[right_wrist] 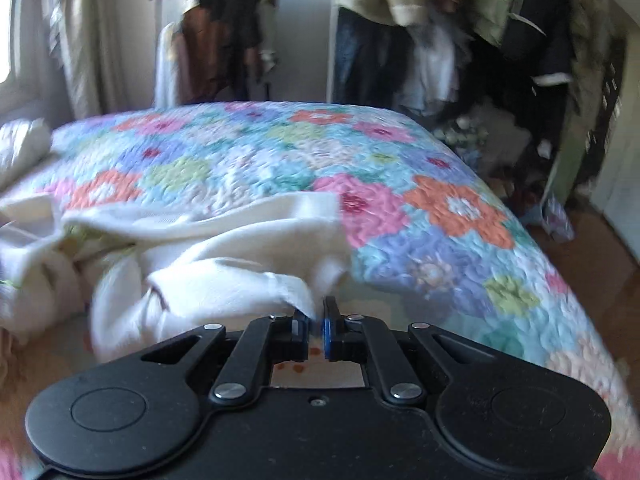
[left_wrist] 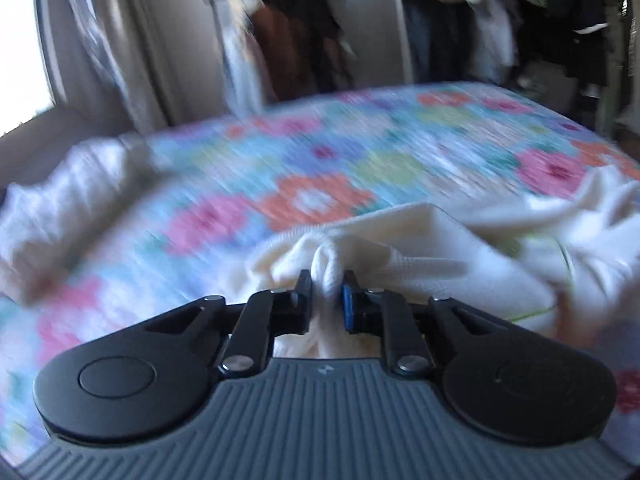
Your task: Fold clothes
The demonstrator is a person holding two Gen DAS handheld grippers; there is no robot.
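A cream white garment [left_wrist: 420, 248] lies bunched on a bed with a flowered quilt [left_wrist: 304, 168]. My left gripper [left_wrist: 327, 280] is shut on a bunched fold of the garment at its left end. In the right wrist view the same garment [right_wrist: 208, 248] spreads to the left, and my right gripper [right_wrist: 318, 312] is shut on a corner of it at the right end. The cloth sags loosely between the two grippers. Both views are blurred.
White bedding [left_wrist: 68, 208] is piled at the left of the quilt [right_wrist: 400, 208]. Curtains [left_wrist: 120, 48] hang by a window at the left. Clothes on racks [right_wrist: 460, 40] hang behind the bed. The wooden floor [right_wrist: 592, 248] with clutter lies to the right.
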